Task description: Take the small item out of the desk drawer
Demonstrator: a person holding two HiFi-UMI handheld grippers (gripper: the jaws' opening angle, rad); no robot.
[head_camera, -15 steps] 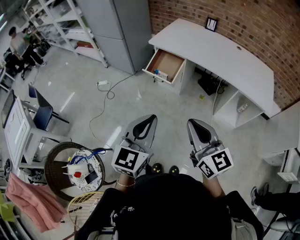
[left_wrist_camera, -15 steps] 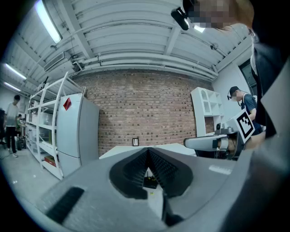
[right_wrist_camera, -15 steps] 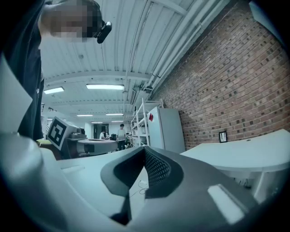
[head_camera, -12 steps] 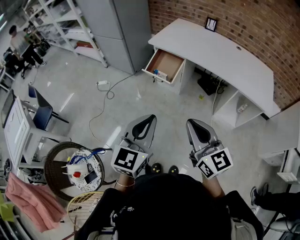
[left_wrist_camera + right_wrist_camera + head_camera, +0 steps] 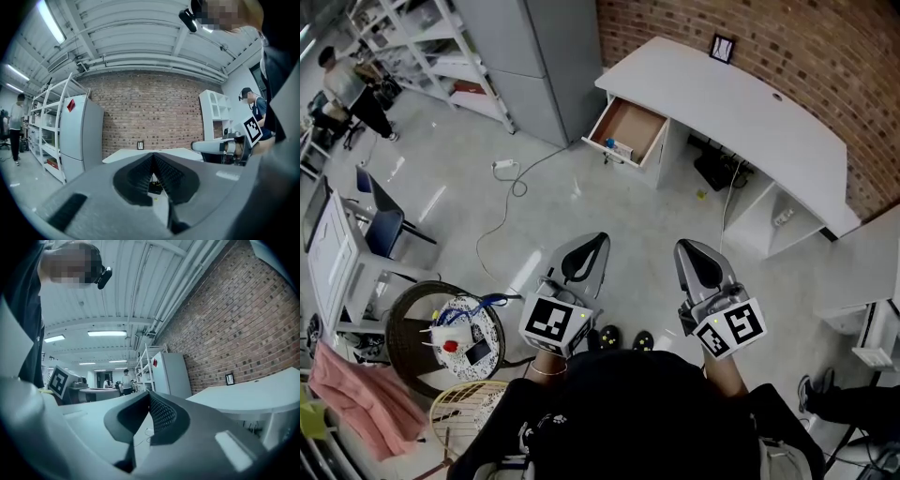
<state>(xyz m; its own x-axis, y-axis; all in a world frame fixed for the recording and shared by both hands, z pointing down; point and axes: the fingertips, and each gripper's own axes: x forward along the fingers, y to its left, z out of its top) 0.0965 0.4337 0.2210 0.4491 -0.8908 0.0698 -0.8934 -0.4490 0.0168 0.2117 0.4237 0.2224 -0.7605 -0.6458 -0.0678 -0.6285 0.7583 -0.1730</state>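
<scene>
Small item [image 5: 622, 147] lies at the near edge of the open drawer [image 5: 634, 120] in the white desk [image 5: 741, 103], far off. Left gripper [image 5: 596, 240] and right gripper [image 5: 687, 247] (both closed, empty) hover level near the person, probably because the approach has barely begun.

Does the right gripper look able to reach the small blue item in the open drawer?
Probably not yet: the shut right gripper is far across the grey floor, though the open wooden drawer leaves the small blue item uncovered.
</scene>
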